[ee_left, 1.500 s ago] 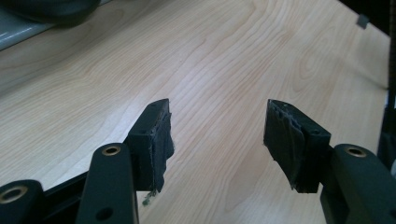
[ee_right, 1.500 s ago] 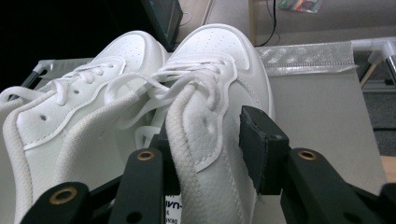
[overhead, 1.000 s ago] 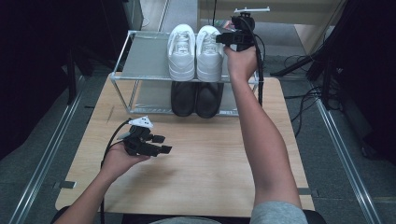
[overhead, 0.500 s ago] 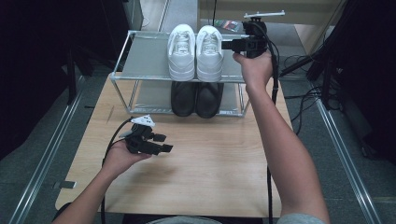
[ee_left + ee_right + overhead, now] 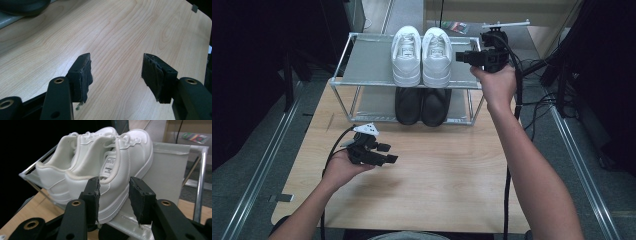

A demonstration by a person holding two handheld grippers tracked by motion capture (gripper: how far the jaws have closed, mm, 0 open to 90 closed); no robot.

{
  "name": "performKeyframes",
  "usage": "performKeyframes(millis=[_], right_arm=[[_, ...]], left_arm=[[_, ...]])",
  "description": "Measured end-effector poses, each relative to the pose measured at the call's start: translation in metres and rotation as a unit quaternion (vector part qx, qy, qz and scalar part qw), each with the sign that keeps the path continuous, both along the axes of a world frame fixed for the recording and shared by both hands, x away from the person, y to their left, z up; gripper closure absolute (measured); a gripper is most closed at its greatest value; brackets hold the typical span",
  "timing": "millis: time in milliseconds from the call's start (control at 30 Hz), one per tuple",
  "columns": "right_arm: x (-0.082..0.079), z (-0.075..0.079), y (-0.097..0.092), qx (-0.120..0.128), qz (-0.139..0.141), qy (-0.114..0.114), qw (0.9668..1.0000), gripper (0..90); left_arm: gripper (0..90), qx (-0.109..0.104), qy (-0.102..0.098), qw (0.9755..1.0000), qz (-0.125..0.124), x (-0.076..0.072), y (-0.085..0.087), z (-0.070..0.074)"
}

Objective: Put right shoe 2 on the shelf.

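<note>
1. Pale wood table (image 5: 447, 170) between dark floor strips; we see a metal rack (image 5: 362, 65) with two shelves at its far edge
2. On the top shelf stand the white shoes (image 5: 422, 55), a pair side by side and touching, heels toward us
3. On the bottom shelf, right under them, sit the black shoes (image 5: 422, 105), also paired, heels toward us
4. Our right gripper (image 5: 462, 56) is held up at the rack's right end, level with the top shelf, pointing left at the white pair
5. In the right gripper view, its jaws are apart and have just been closing; between them we see the side of the nearer white shoe (image 5: 125, 170), farther off, with the pads (image 5: 95, 192) pressing on nothing, so this gripper (image 5: 113, 195) is released
6. Our left gripper (image 5: 387, 152) rests low over the near-left part of the table, well apart from the rack, pointing right
7. In the left gripper view, its jaws stand wide with bare wood (image 5: 117, 37) between them; this gripper (image 5: 116, 72) is released too
8. Cables (image 5: 512, 165) trail from each gripper toward the near edge
</note>
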State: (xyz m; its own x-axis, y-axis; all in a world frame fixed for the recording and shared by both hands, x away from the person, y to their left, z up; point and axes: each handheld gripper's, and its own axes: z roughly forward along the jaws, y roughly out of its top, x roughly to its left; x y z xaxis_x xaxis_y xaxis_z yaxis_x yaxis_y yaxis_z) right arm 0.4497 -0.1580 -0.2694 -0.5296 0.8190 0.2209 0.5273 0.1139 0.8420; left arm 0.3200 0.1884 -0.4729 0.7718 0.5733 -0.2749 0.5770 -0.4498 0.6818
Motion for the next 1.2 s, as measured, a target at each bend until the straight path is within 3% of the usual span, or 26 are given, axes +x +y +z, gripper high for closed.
performKeyframes(millis=[67, 167, 333, 467, 600, 700, 1200], right_arm=[[-0.005, -0.004, 0.0, -0.002, 0.009, -0.003, 1.0, 61.1], [-0.013, -0.014, -0.001, 0.014, 0.021, 0.004, 0.9997, 59.1], [-0.02, -0.027, -0.002, 0.016, 0.035, 0.009, 0.9992, 56.9], [-0.027, -0.04, -0.002, 0.002, 0.046, 0.013, 0.9988, 56.3], [-0.034, -0.05, -0.003, 0.009, 0.055, 0.015, 0.9983, 54.1], [-0.045, -0.063, -0.004, 0.015, 0.07, -0.003, 0.9974, 52.7], [-0.075, -0.109, 0.0, 0.02, 0.107, 0.012, 0.994, 49.4]], left_arm=[[41.8, -0.002, -0.001, 1.0, 0.002, 0.0, 0.0, 0.0], [41.7, 0.0, -0.001, 1.0, 0.004, 0.0, 0.0, 0.0], [41.7, -0.001, -0.003, 1.0, 0.006, 0.0, 0.001, 0.0], [41.6, -0.002, -0.003, 1.0, 0.008, 0.0, 0.003, 0.0], [41.5, -0.002, -0.003, 1.0, 0.009, 0.0, 0.003, 0.0], [41.5, -0.001, -0.003, 1.0, 0.009, 0.0, 0.004, 0.0], [41.2, -0.002, -0.006, 0.9999, 0.009, 0.0, 0.005, 0.001]])
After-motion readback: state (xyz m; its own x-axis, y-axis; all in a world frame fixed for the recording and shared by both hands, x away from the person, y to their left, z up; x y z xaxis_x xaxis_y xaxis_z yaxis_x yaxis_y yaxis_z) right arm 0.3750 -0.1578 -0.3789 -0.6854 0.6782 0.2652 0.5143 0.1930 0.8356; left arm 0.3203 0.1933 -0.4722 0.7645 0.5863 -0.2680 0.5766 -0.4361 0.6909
